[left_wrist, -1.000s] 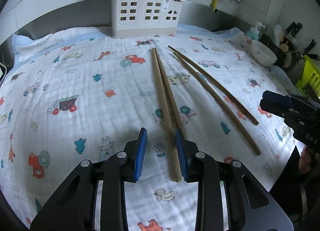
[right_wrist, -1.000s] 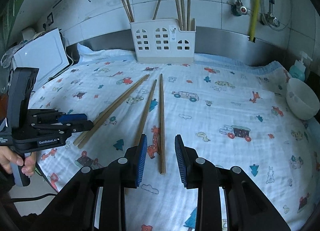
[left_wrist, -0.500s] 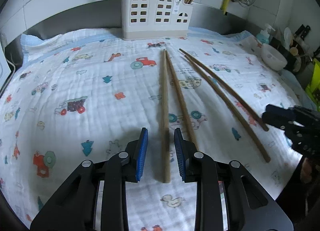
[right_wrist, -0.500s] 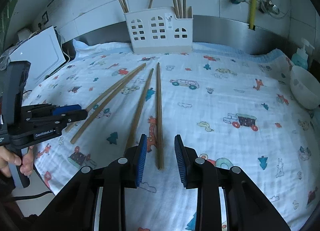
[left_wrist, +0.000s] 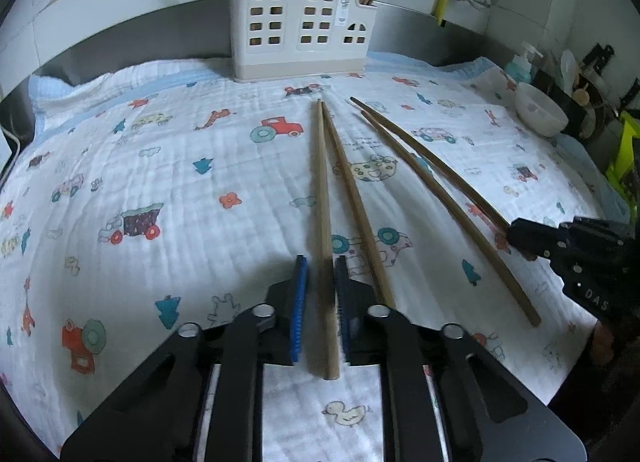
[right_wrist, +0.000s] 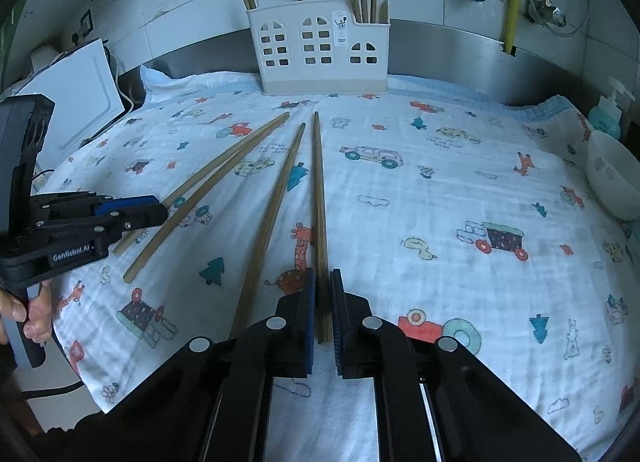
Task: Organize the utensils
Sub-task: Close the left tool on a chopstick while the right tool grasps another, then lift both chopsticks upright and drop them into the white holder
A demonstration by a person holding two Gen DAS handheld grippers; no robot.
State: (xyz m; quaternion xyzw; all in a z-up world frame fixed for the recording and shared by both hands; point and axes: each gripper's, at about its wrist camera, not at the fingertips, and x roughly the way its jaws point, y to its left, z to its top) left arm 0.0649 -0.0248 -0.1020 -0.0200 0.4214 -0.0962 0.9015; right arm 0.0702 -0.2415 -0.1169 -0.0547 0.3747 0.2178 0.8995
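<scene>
**A:** While four long brown wooden chopsticks [right_wrist: 281, 190] lie fanned on the white cartoon-printed cotton cloth [right_wrist: 460, 166] that covers the bench, tips toward the white plastic utensil holder with window cut-outs [right_wrist: 320, 46], which ones are being taken?

**B:** The outer two. The right hand-held gripper [right_wrist: 322, 286] pinches the butt end of the rightmost chopstick [right_wrist: 319, 190], with its blue pads [right_wrist: 309, 302] against both sides. The left hand-held gripper [left_wrist: 319, 278] straddles the leftmost chopstick [left_wrist: 323, 182] near its butt end. One pad touches it and a sliver of gap shows on the other side, so those jaws are not pressed home.

**A:** How will they handle?

**B:** Light and stiff, I'd judge, with no sag and no risk of crushing. But they are thin, smooth and long. Held at the very end, each will want to swivel in the pads and droop at the tip.

**A:** So where to grip?

**B:** A little up from the butt, square across the shaft, firmly, then lift level. A neighbour lies just beside each, so keep the pads clear of it. The holder already carries several upright chopsticks, which leaves the far tip a narrow target.
</scene>
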